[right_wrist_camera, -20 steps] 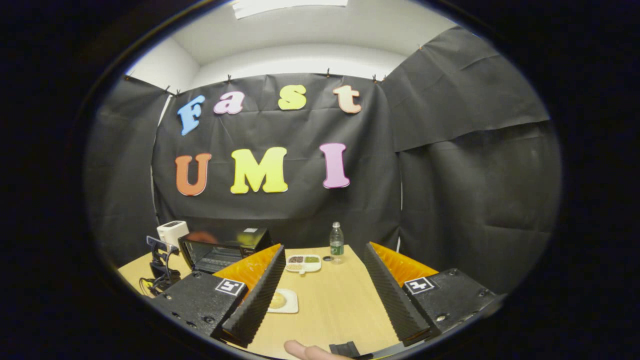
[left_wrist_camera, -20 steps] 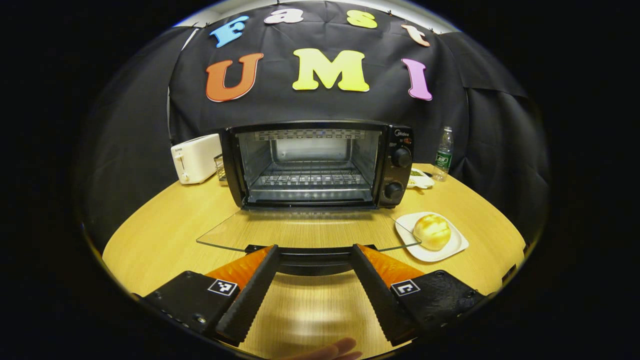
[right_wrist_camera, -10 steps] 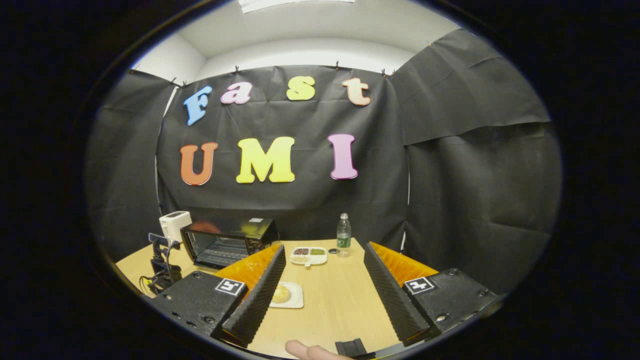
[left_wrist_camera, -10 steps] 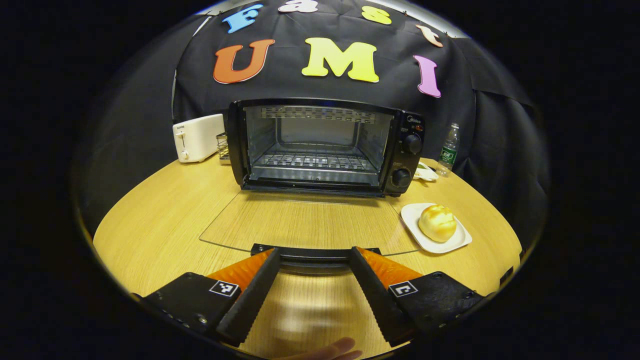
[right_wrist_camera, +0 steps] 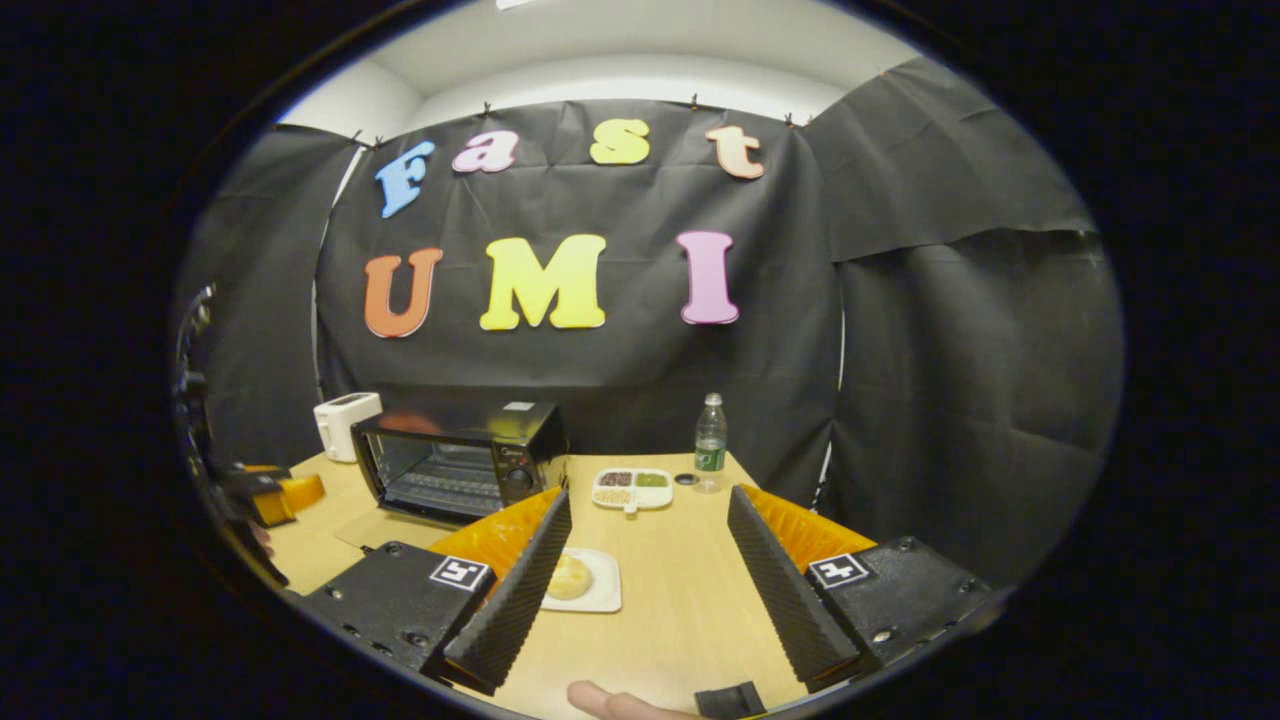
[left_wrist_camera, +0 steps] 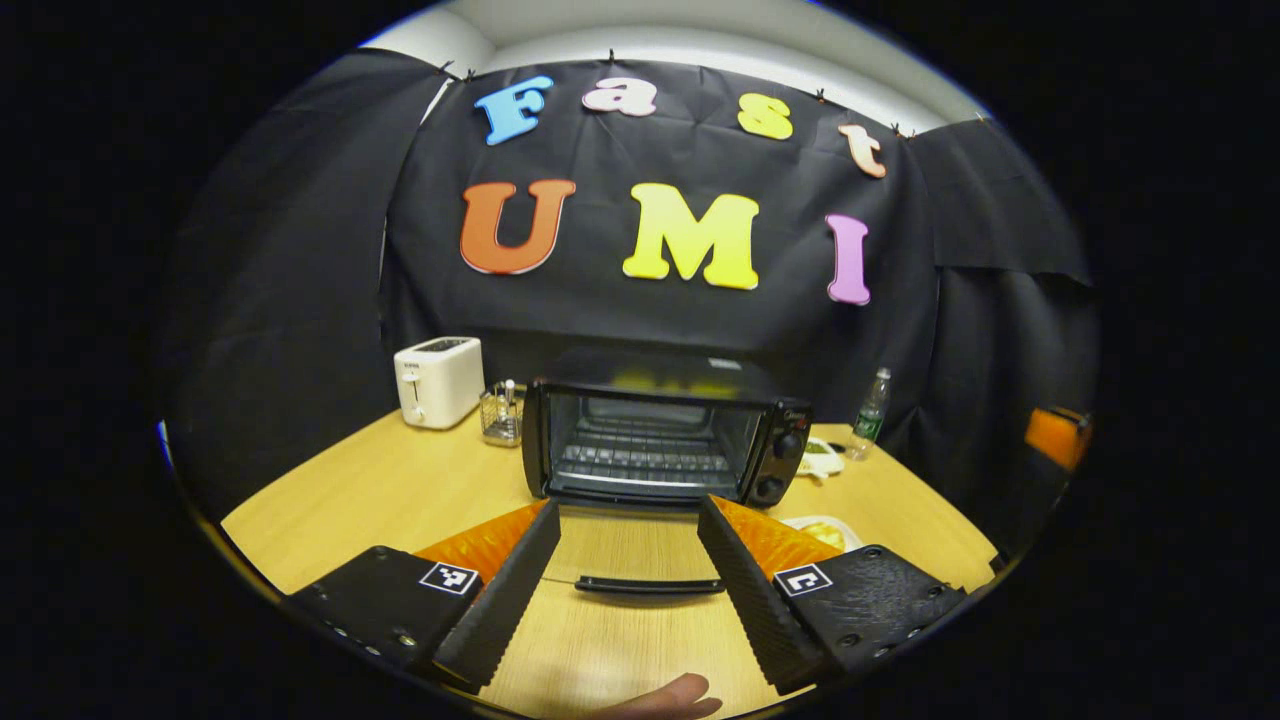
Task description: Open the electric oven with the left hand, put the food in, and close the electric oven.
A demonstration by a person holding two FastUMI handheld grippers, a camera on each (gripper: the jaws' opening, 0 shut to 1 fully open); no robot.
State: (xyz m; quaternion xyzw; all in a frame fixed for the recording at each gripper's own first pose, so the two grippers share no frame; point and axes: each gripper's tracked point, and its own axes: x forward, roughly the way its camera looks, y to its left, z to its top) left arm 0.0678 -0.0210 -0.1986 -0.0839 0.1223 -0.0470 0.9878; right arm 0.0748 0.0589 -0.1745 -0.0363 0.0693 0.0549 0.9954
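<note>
**Oven standing open, bun waiting on its plate**

Straight ahead of the left gripper [left_wrist_camera: 628, 560], the oven [left_wrist_camera: 660, 440] is sitting on the wooden table [left_wrist_camera: 400, 490] with its glass door folded flat and the door handle [left_wrist_camera: 648, 586] lying between the spread fingers, which are gripping nothing. A white toaster [left_wrist_camera: 438, 380] is standing off to the gripper's left, and a water bottle [left_wrist_camera: 869, 412] to its right, past the oven's knobs. The right gripper [right_wrist_camera: 648, 560] is hanging over the table, released and holding nothing. Just beyond its left finger, the bun [right_wrist_camera: 569, 577] is resting on a white plate [right_wrist_camera: 606, 596]. Farther ahead a divided snack dish [right_wrist_camera: 632, 488] is sitting near the bottle.
</note>
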